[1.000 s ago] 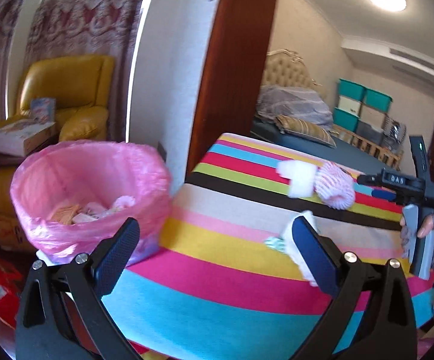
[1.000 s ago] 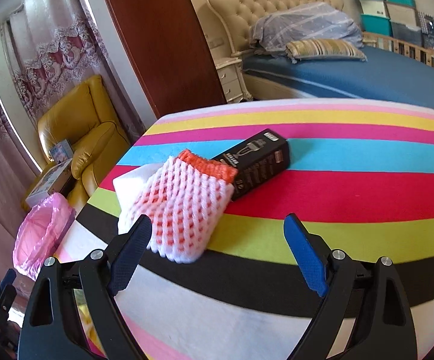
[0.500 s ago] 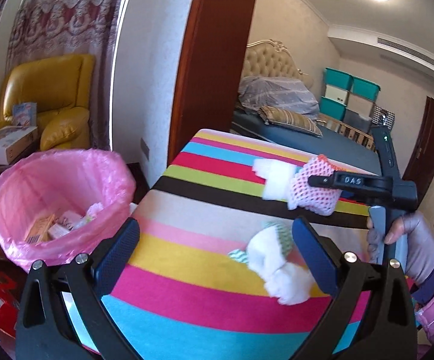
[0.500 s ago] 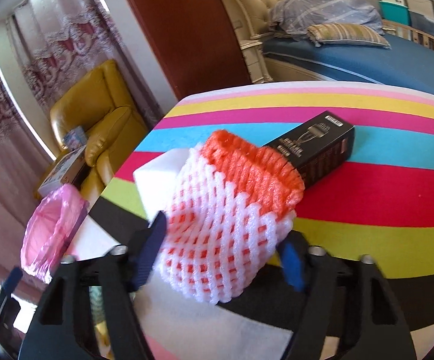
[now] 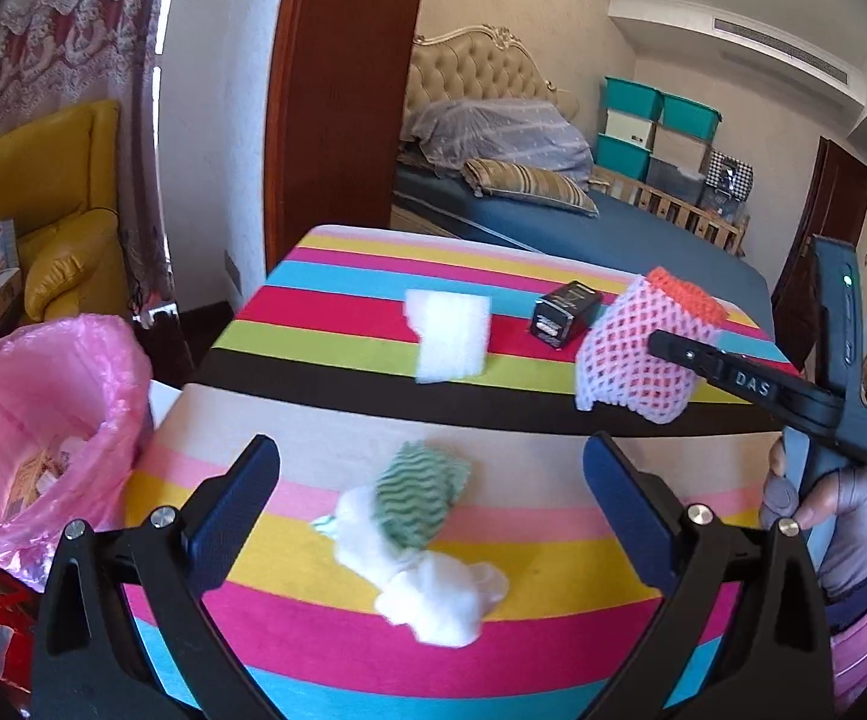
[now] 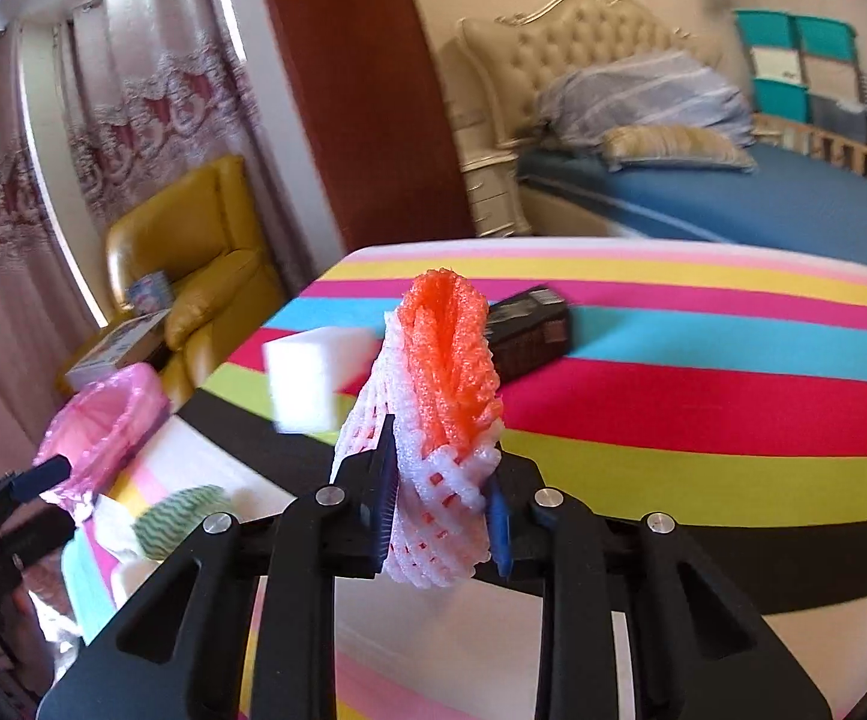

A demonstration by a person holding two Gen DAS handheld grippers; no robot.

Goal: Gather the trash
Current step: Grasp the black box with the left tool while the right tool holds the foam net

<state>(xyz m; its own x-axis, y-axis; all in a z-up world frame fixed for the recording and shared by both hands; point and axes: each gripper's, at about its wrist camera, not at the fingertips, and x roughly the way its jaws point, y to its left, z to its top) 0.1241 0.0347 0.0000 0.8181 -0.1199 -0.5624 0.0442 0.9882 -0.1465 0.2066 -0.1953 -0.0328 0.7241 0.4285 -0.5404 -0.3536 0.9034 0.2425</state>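
Note:
My right gripper (image 6: pixel 442 516) is shut on a white and orange foam fruit net (image 6: pixel 442 396), squeezed flat and lifted above the striped tablecloth; the net also shows in the left wrist view (image 5: pixel 637 348). My left gripper (image 5: pixel 430 510) is open and empty, low over a green wavy cloth (image 5: pixel 421 498) and crumpled white tissue (image 5: pixel 433 594). A white foam block (image 5: pixel 451 336) and a black box (image 5: pixel 565 312) lie further back. A bin lined with a pink bag (image 5: pixel 31 438) stands left of the table.
The striped table (image 5: pixel 325 642) fills the middle. A yellow armchair (image 5: pixel 43 222) with boxes stands behind the bin. A brown door frame (image 5: pixel 337 90) and a bed (image 5: pixel 583 222) lie beyond the table's far edge.
My right gripper closed on the foam net and lifted it off the table. My left gripper swung right, away from the bin, to over the cloth and tissue.

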